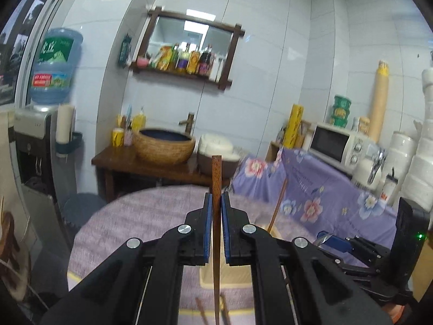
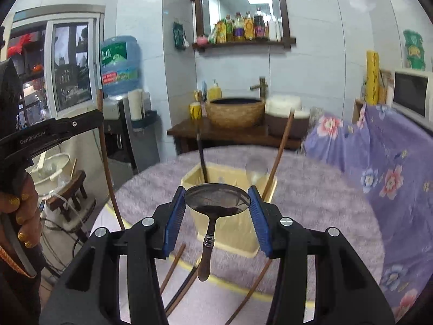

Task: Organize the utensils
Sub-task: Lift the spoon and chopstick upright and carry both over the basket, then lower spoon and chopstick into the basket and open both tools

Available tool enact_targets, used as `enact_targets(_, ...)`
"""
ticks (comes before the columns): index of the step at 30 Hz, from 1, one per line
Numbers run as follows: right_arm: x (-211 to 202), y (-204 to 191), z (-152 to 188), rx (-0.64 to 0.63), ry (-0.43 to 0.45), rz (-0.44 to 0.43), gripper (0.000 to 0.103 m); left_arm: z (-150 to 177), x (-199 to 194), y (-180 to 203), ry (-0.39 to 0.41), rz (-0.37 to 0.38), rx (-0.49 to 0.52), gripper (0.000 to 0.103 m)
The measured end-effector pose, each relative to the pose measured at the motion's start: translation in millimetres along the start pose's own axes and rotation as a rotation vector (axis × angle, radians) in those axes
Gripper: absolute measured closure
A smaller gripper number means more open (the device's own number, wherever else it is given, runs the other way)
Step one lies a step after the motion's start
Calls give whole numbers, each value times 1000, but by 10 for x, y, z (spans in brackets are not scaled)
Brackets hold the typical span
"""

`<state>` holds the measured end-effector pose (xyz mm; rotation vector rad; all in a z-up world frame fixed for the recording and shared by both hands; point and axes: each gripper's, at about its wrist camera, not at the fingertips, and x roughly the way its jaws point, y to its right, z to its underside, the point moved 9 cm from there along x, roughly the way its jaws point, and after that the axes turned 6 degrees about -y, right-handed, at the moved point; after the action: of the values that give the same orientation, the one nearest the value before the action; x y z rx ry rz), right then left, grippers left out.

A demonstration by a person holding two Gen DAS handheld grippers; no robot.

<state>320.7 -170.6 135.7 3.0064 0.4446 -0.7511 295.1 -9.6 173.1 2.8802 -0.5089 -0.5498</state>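
Observation:
My left gripper (image 1: 216, 197) is shut on a brown wooden chopstick (image 1: 216, 178), held upright above the round purple-cloth table (image 1: 135, 222). My right gripper (image 2: 217, 200) is shut on a metal spoon (image 2: 216, 199), pinching its bowl at both sides; its wooden handle (image 2: 206, 257) hangs down. Below the spoon stands a cream plastic utensil box (image 2: 232, 224) with a dark chopstick (image 2: 201, 157) and a brown chopstick (image 2: 278, 157) leaning in it. More chopsticks (image 2: 173, 268) lie on the table near me. The left gripper's body (image 2: 48, 132) shows at the left of the right wrist view, with its chopstick (image 2: 107, 162).
A wooden washstand with a woven basin (image 1: 165, 146) stands behind the table. A floral purple cloth (image 1: 324, 189) covers a counter at right with a microwave (image 1: 338, 143). A water dispenser (image 1: 40, 140) stands at left. The right gripper (image 1: 379, 249) shows at lower right.

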Motion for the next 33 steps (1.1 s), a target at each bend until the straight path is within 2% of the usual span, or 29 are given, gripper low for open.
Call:
enact_targets(3,-44,69,-401,2,54,15,56,-368,71,103,57,52,-25,95)
enact_targets(7,-16,143,-788,-24,117,91,56,-715,219,231,166,47,-3,95)
enact_targets(9,72,202,-840,-23,119,122,56,-753,369,270,175,24,-2,95)
enact_targets(12,227,316,-769,-10,116,162,56,-675,592,246,163,-25,-19,95)
enact_targets(20,683,449,-190,33,16,170,55,-131,986,153,100,-51,-39,95)
enact_targets(25,849,409,101,13,-22,174,55,258,1078,126,50,-74,-35,95)
enact_targets(33,911,352,179,-5,-5,170,55,523,1268,39,-34,-73,-59,95)
